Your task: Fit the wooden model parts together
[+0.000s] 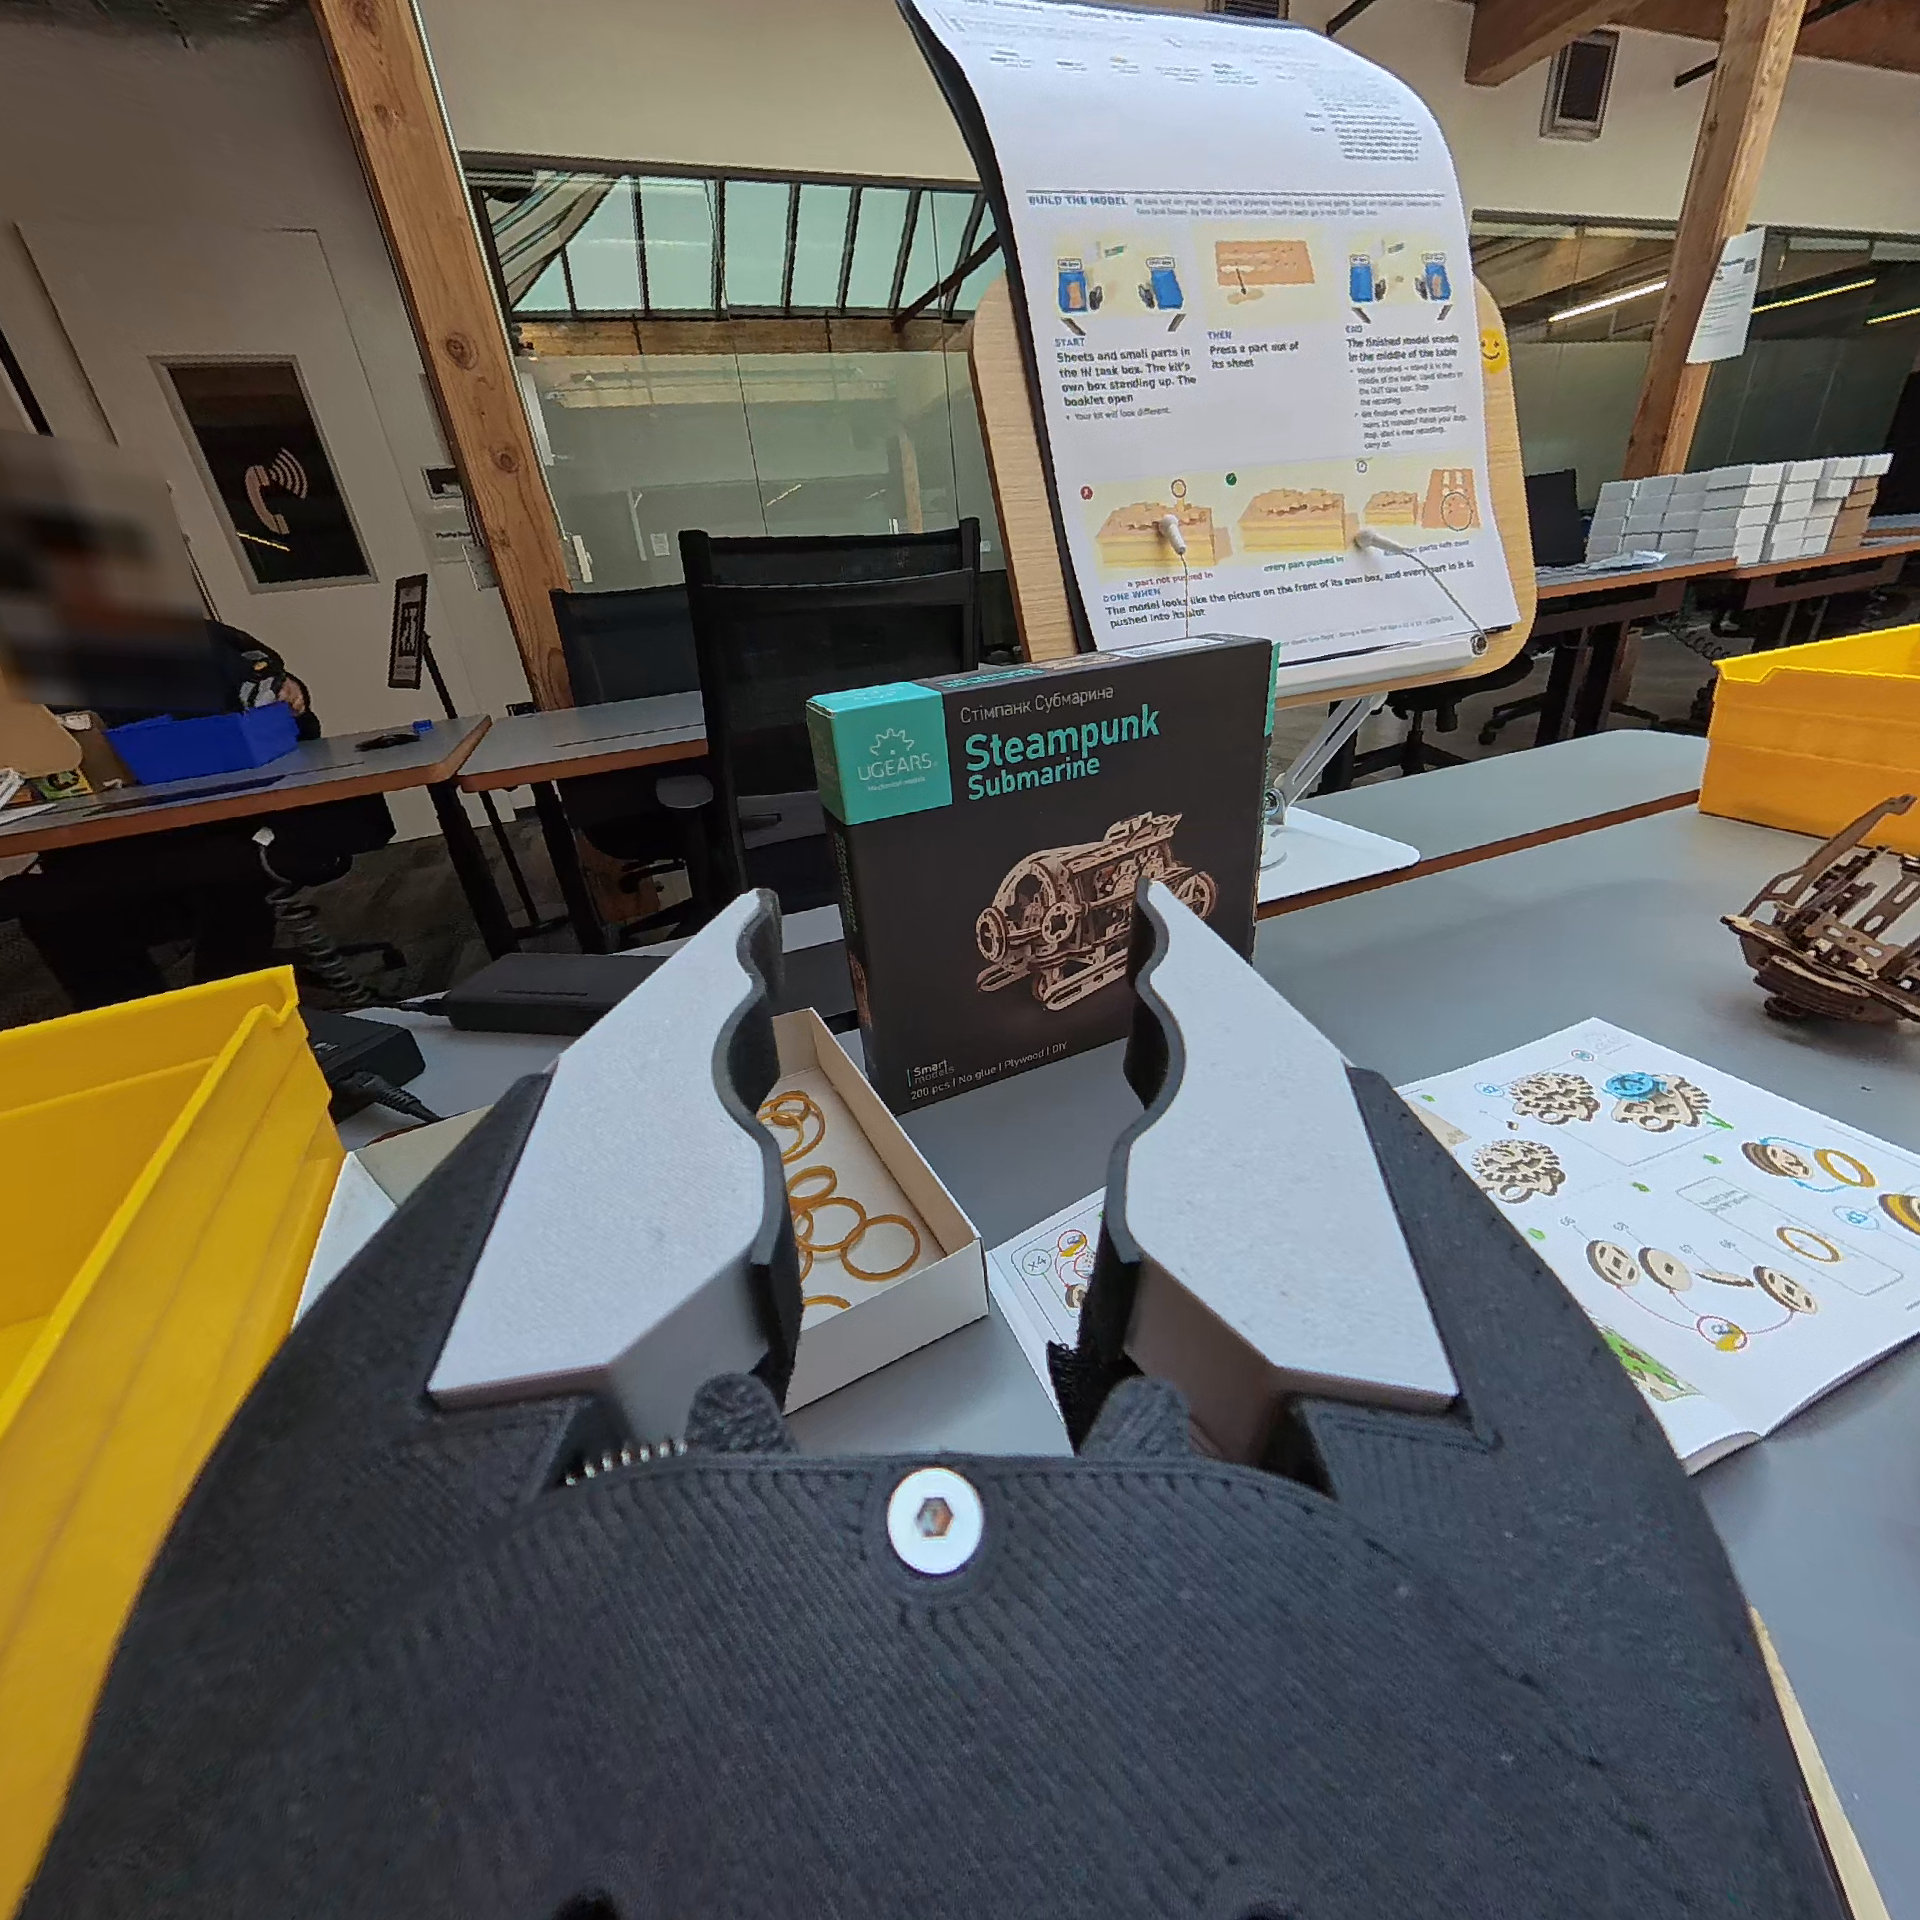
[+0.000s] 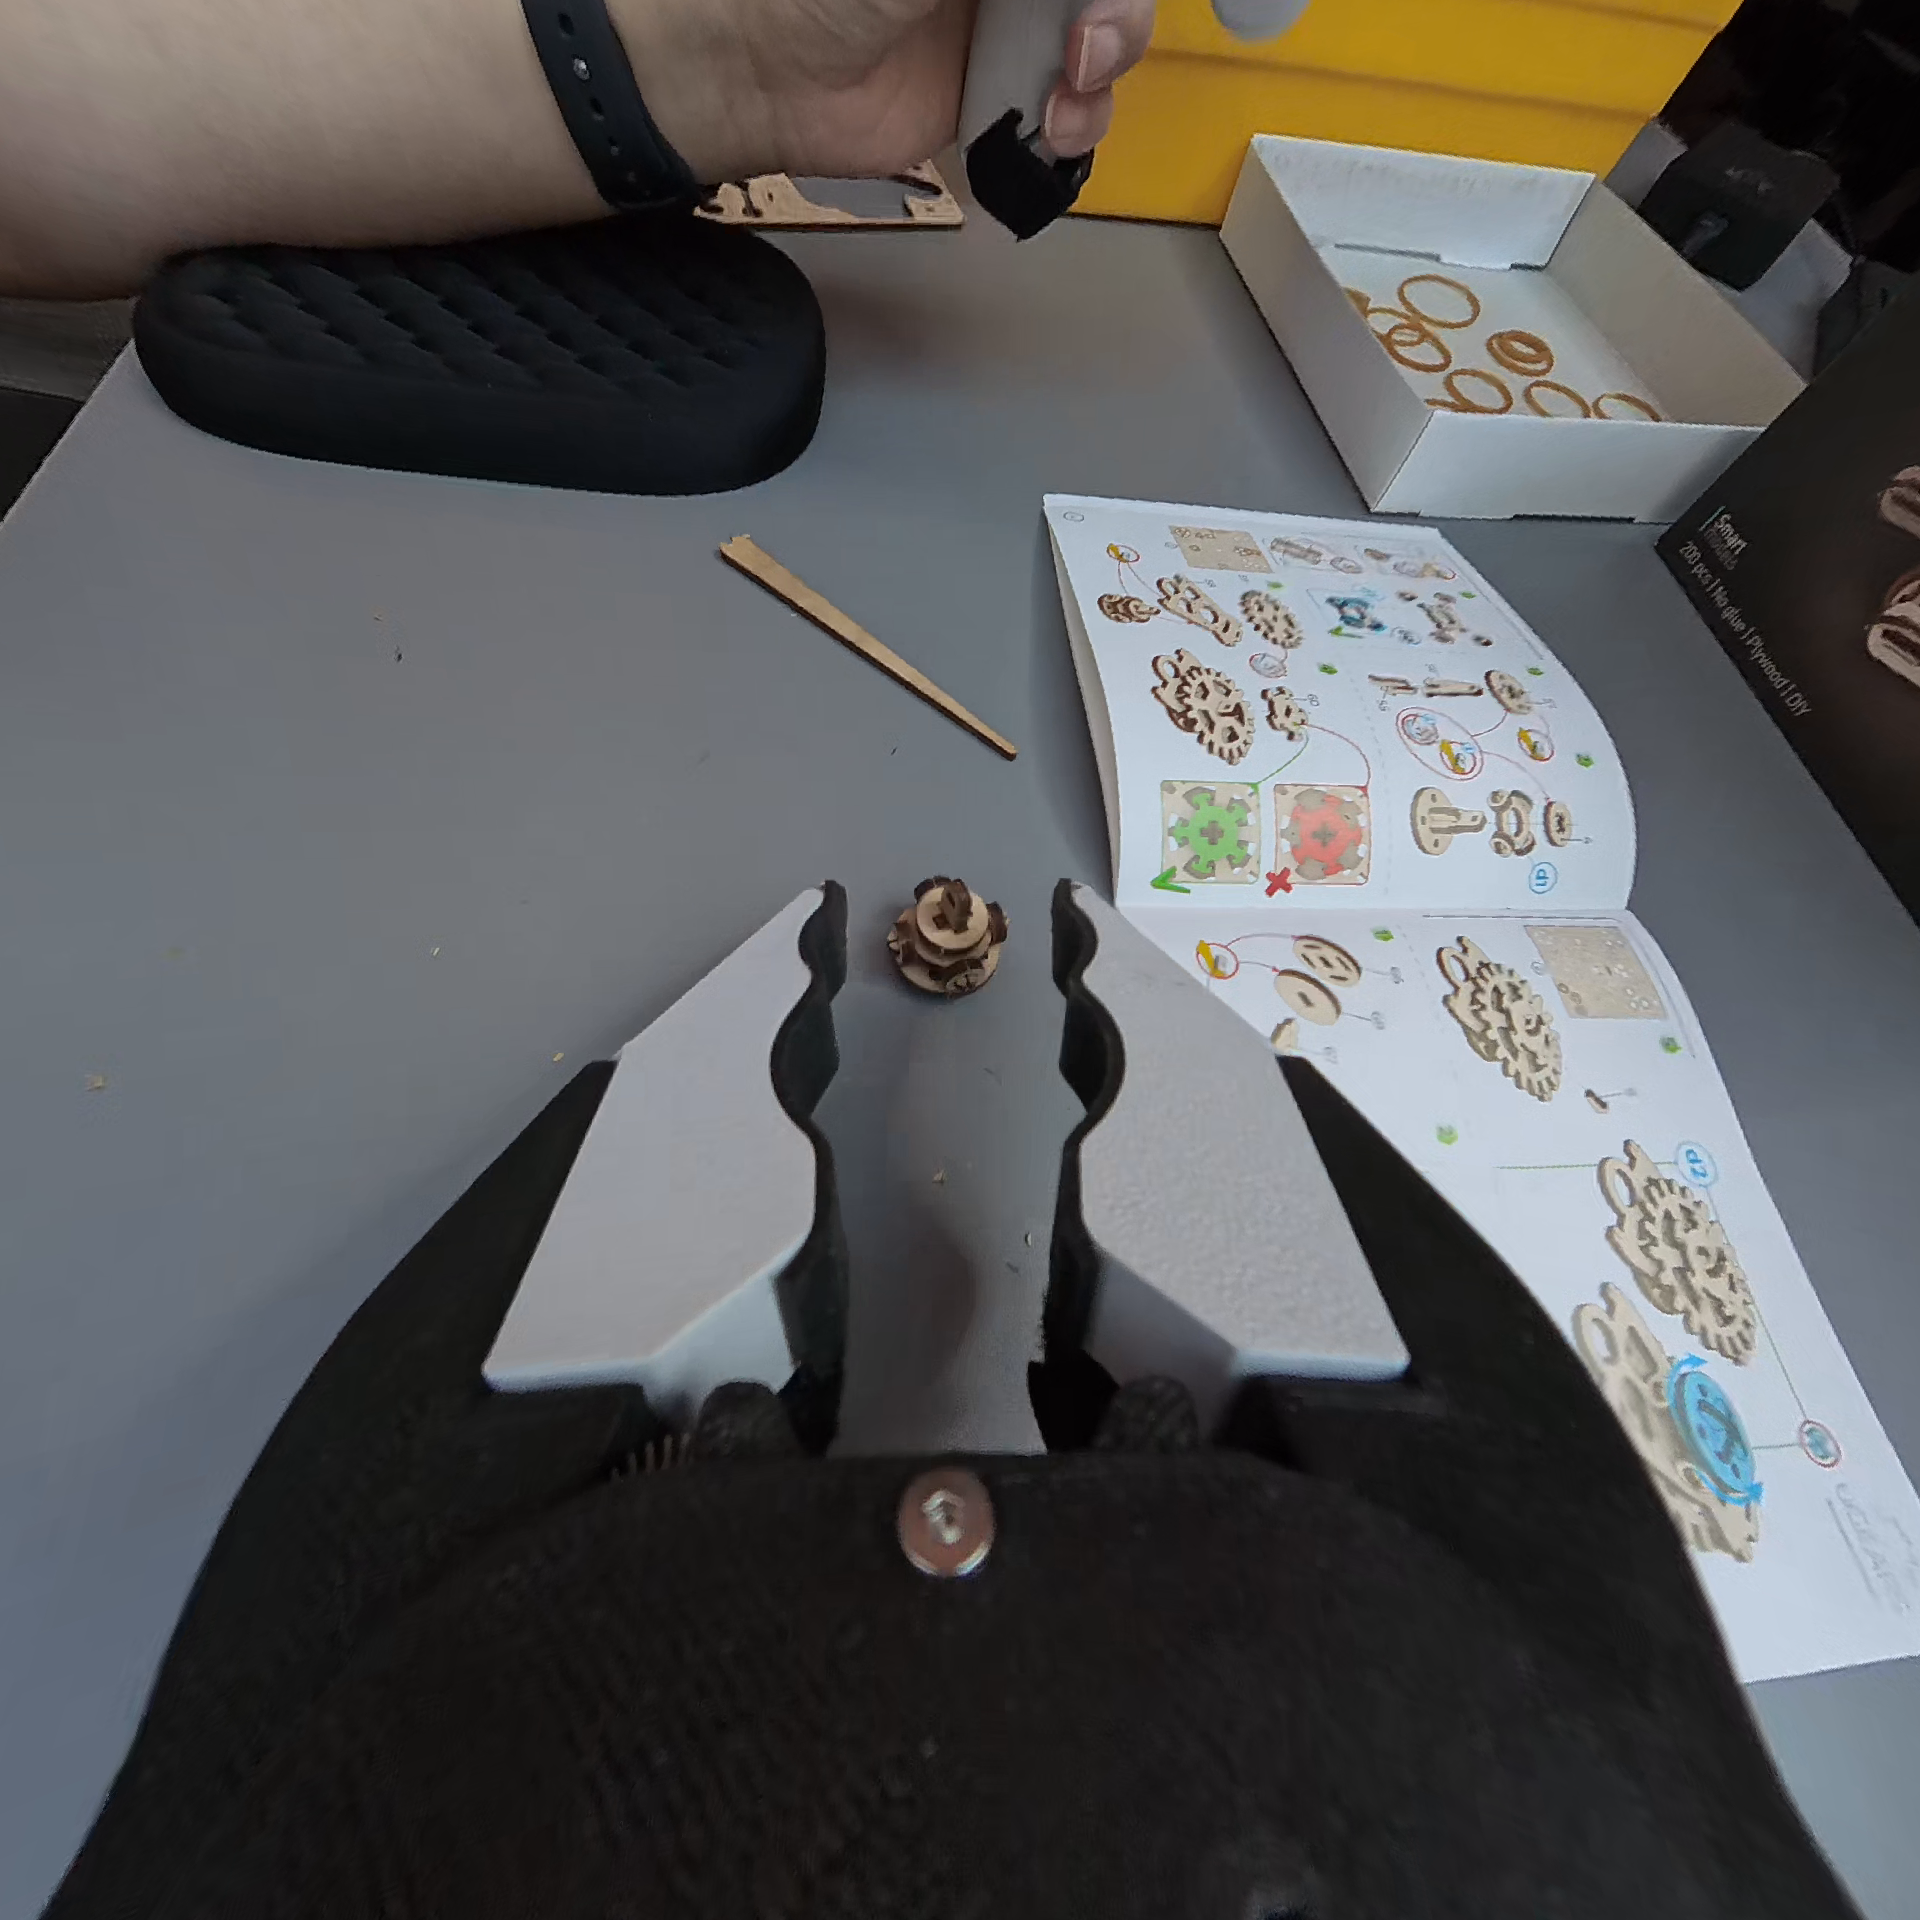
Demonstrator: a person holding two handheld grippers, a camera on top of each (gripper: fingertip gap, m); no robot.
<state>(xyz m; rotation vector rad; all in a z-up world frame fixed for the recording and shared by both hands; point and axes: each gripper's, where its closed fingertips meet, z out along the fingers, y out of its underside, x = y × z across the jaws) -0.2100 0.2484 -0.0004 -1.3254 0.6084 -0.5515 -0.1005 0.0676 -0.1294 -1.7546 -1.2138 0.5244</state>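
In the right wrist view a small wooden gear assembly point(image 2: 945, 938) stands on the grey table point(image 2: 416, 831), just beyond my right gripper point(image 2: 948, 902), which is open and empty with the assembly between the line of its fingertips. A thin wooden stick point(image 2: 868, 646) lies farther off. My left gripper point(image 1: 956, 914) is open and empty, held above the table facing the kit box point(image 1: 1049, 862). A partly built wooden model point(image 1: 1834, 925) sits at the right. The open booklet point(image 2: 1382, 831) lies to the right, and it shows in the left wrist view point(image 1: 1683, 1205).
A white tray point(image 2: 1455, 457) with rubber bands point(image 1: 842, 1216) stands by the kit box. Yellow bins point(image 1: 125, 1195) flank the table. A black pad point(image 2: 488, 364) lies under a forearm point(image 2: 312, 125) at the far left. A cut wooden sheet point(image 2: 831, 203) lies behind it. An instruction sheet point(image 1: 1247, 364) stands behind. To the thin wooden stick point(image 2: 868, 646): right tips about 9 cm, left tips about 20 cm.
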